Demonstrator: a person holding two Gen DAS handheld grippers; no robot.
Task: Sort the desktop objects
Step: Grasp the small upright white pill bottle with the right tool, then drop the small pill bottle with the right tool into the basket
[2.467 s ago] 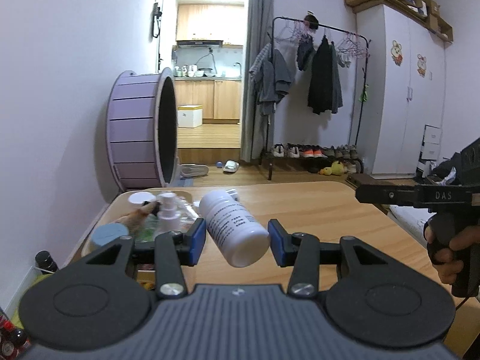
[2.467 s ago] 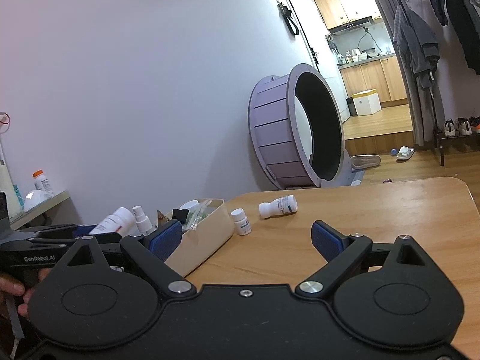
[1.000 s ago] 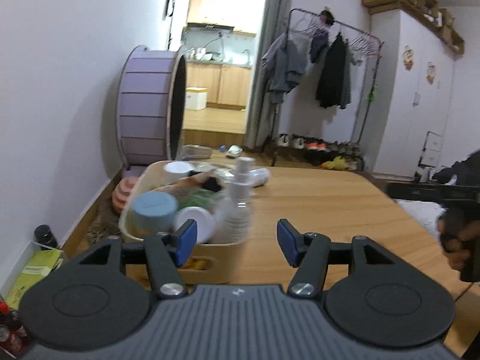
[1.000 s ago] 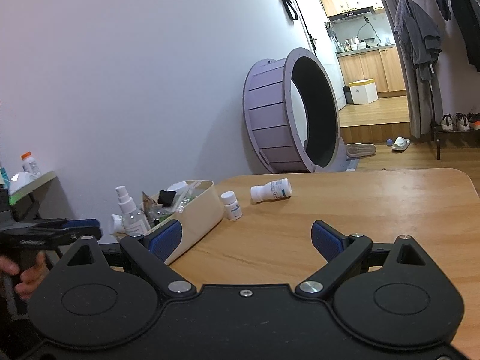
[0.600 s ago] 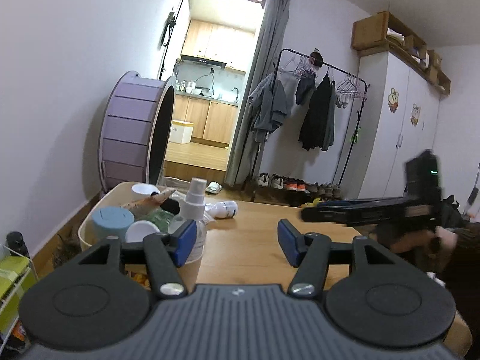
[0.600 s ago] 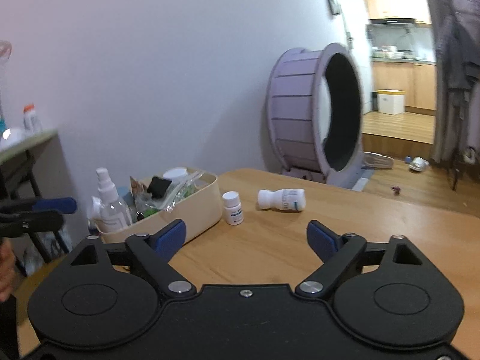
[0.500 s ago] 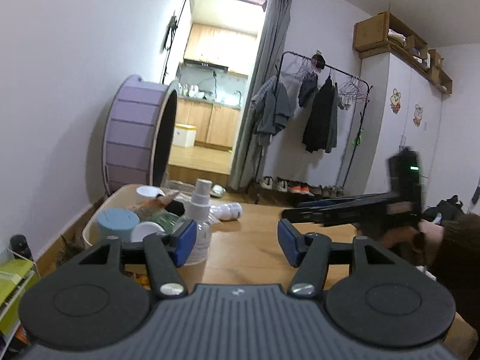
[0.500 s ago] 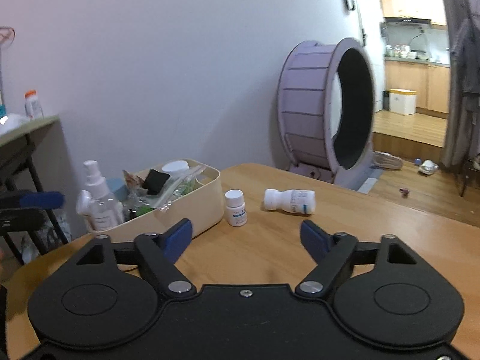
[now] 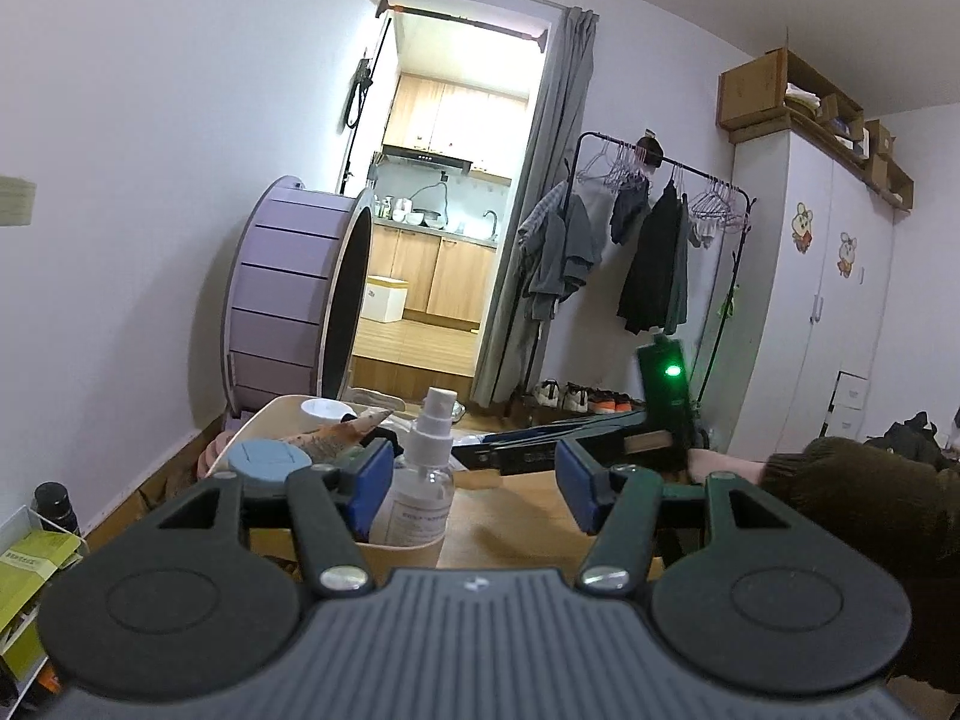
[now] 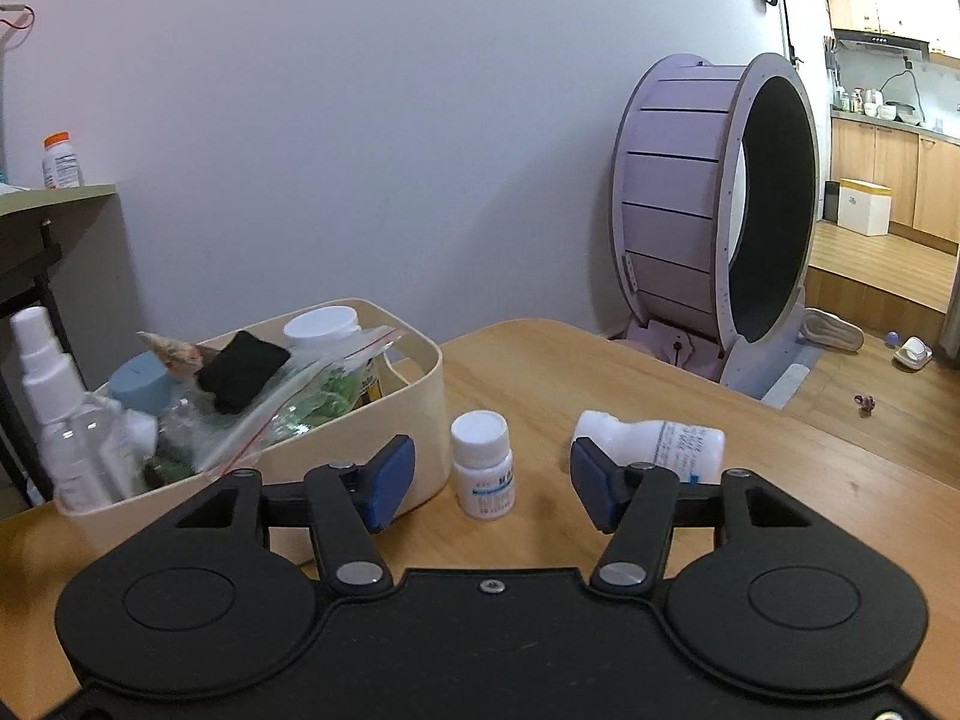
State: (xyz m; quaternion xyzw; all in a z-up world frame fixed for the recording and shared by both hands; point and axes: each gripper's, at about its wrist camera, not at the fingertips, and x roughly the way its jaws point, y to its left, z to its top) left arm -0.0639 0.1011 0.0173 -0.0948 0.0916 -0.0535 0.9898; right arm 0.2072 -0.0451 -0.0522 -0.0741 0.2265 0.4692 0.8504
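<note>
A cream bin [image 10: 420, 414] on the wooden table holds a clear spray bottle [image 10: 66, 438], a blue-lidded jar [image 10: 144, 384], a black pouch, a plastic bag and a white-lidded jar. A small white pill bottle [image 10: 485, 463] stands upright just right of the bin. A white bottle [image 10: 660, 438] lies on its side further right. My right gripper [image 10: 492, 486] is open and empty, with the small pill bottle between its fingers but a little beyond the tips. My left gripper [image 9: 474, 483] is open and empty behind the bin's near end, by the spray bottle [image 9: 420, 492].
A large purple cat wheel [image 10: 714, 216] stands on the floor beyond the table's far edge. The right gripper's body [image 9: 576, 444] and the gloved hand [image 9: 852, 498] cross the left wrist view. A side shelf [image 10: 36, 204] stands at the left.
My left gripper has let go of the large white bottle it held and drawn back behind the bin. My right gripper has moved forward and down toward the small pill bottle.
</note>
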